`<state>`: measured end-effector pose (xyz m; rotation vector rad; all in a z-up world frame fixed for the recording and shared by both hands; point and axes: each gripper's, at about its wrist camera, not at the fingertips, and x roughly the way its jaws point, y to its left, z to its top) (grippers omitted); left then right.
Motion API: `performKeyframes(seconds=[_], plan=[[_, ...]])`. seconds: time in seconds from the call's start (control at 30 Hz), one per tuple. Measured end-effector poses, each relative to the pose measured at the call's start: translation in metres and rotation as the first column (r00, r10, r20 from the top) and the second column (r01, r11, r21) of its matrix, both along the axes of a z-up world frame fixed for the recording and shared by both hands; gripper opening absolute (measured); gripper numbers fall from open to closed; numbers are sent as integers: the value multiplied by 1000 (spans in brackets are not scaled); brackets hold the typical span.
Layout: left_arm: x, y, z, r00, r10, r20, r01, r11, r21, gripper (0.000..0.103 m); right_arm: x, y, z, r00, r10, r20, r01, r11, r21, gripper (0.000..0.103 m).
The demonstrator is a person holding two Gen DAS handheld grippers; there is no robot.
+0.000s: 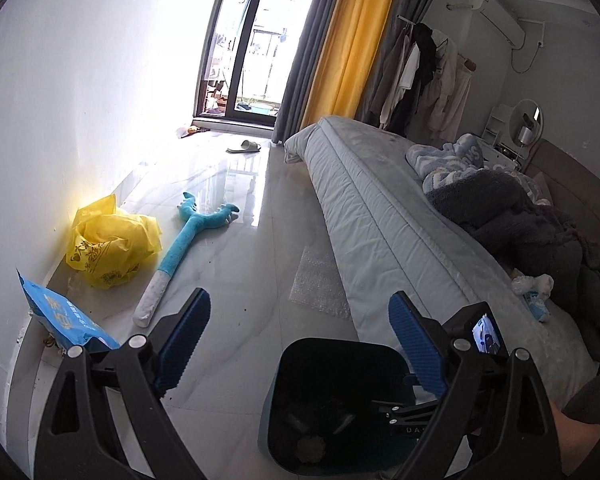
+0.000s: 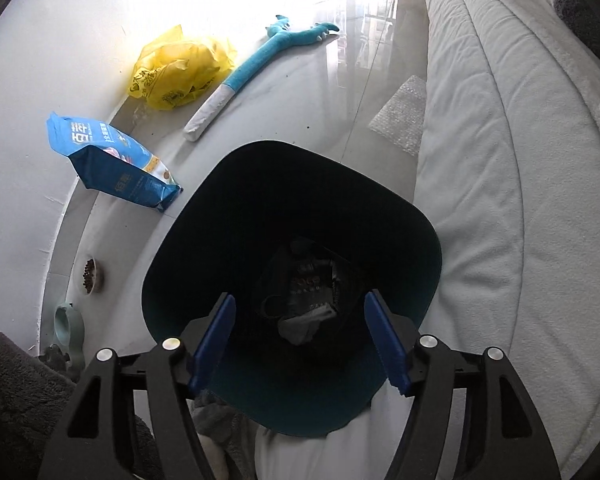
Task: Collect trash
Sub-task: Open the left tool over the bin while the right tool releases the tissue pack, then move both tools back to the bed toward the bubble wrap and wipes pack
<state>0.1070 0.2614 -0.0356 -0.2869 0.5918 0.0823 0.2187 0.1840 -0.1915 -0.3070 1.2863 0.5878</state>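
My right tongs [image 2: 300, 340] hang spread over the dark, smooth-walled bin [image 2: 380, 216], nothing between them; crumpled trash [image 2: 304, 320] lies at its bottom. Left tongs [image 1: 300, 344] spread wide, empty, facing the floor where a crinkled yellow plastic bag [image 1: 112, 244] probably waits next.
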Motion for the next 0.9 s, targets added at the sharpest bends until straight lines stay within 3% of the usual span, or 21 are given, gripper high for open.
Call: performKeyframes(seconds=[0.3, 0.47, 0.9], plan=[[-4, -13, 19, 998, -19, 66, 22, 999, -32, 92, -5, -12, 26, 999, 2, 41, -4, 998, 61, 73], [-3, -28, 28, 995, -40, 89, 42, 999, -23, 92, -11, -26, 63, 993, -8, 117, -13, 985, 172, 78], [10, -77, 43, 988, -89, 124, 93, 995, -25, 92, -18, -89, 117, 957, -86, 275, 13, 966, 259, 81]])
